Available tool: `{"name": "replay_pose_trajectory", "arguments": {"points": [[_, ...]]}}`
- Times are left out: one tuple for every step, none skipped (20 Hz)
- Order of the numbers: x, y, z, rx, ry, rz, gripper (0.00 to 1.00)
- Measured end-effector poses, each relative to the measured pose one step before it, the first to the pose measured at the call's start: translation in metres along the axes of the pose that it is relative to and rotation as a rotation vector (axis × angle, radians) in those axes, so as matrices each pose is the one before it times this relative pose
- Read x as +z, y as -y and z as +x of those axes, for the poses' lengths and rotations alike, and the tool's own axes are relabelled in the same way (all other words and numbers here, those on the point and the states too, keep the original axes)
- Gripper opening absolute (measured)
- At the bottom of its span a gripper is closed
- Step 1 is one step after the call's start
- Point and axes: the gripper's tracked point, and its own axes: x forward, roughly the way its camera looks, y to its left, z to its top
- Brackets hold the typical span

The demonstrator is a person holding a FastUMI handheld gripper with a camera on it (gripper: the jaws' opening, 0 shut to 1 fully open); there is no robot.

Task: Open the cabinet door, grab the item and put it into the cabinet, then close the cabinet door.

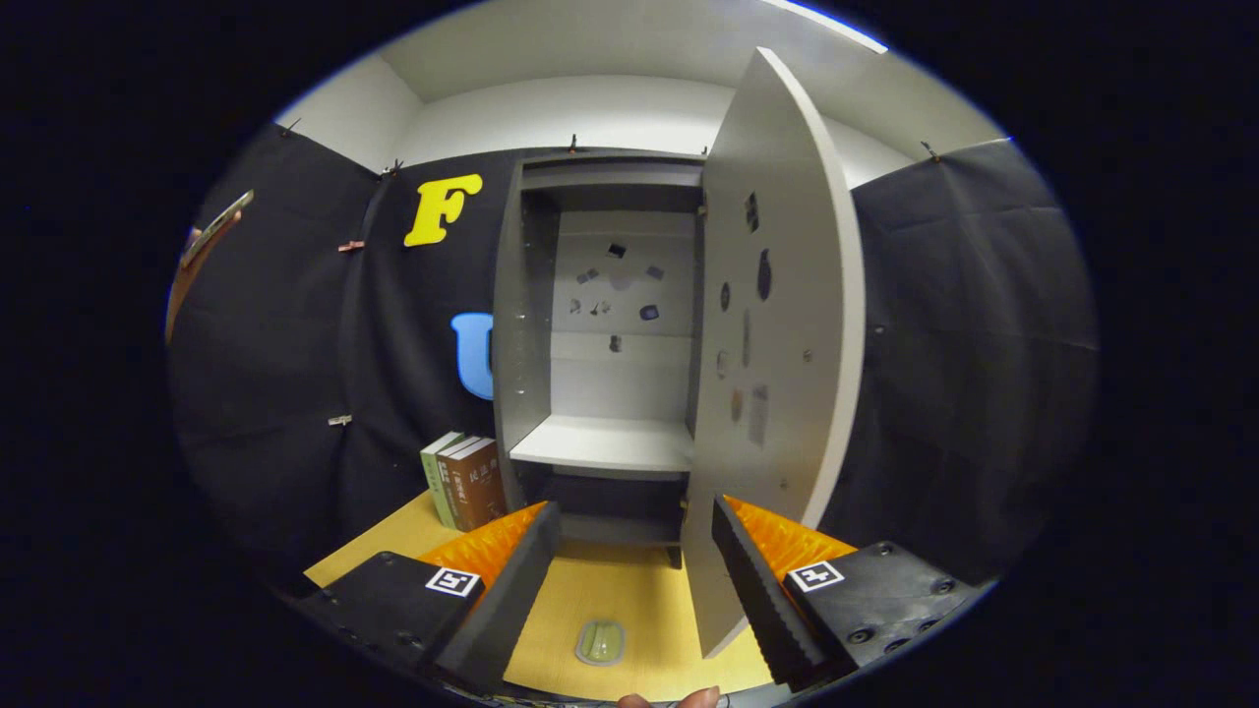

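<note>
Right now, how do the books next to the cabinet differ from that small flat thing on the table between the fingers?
The books stand upright against the cabinet, left of it; the small flat item lies flat on the table, between the open gripper fingers. The books are green and brown; the item is pale greenish. The books are rectangular, the item round-cornered. Both rest on the wooden table.
</note>
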Motion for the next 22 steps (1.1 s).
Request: {"name": "replay_pose_trajectory", "arguments": {"points": [[-0.01453,-0.00840,0.00489,0.01731,-0.02789,-0.00133,0.97],[-0.01812,-0.00972,0.00600,0.01575,-0.02921,-0.00071,0.97],[-0.01884,-0.00604,0.00492,0.00956,-0.03573,0.00139,0.97],[-0.01777,-0.00527,0.00833,0.00925,-0.02802,0.00484,0.98],[-0.01873,-0.00188,0.00745,0.00134,-0.03427,0.00967,0.98],[-0.02052,-0.00184,0.00732,0.00442,-0.03801,0.01469,0.98],[-0.02132,-0.00225,0.00803,-0.00173,-0.04417,0.01961,0.98],[-0.02002,0.00000,0.00903,-0.00262,-0.04273,0.01953,0.98],[-0.01947,0.00391,0.00987,-0.00776,-0.04225,0.01876,0.98],[-0.02056,0.00369,0.00928,-0.00648,-0.05011,0.01760,0.98],[-0.01727,0.00414,0.00963,-0.00609,-0.04052,0.01735,0.98],[-0.01527,0.00513,0.01000,-0.00757,-0.03432,0.01637,0.98],[-0.01263,0.00250,0.01008,-0.00750,-0.03209,0.01646,0.98],[-0.01152,0.00496,0.00993,-0.01026,-0.02632,0.01370,0.98],[-0.00883,0.00414,0.01000,-0.00920,-0.02158,0.01216,0.97],[-0.00673,0.00294,0.01061,-0.01126,-0.01437,0.00967,0.97],[-0.00501,0.00307,0.00957,-0.00966,-0.01015,0.00495,0.97],[-0.00357,0.00211,0.01006,-0.01046,-0.01193,0.00288,0.97],[-0.00469,0.00139,0.00811,-0.00739,-0.01034,0.00295,0.97],[-0.00262,0.00121,0.00839,-0.00834,-0.01001,0.00114,0.97],[-0.00372,0.00174,0.00714,-0.00629,-0.00919,0.00491,0.97],[-0.00514,0.00030,0.00241,-0.00386,-0.00930,0.00163,0.97]]}}
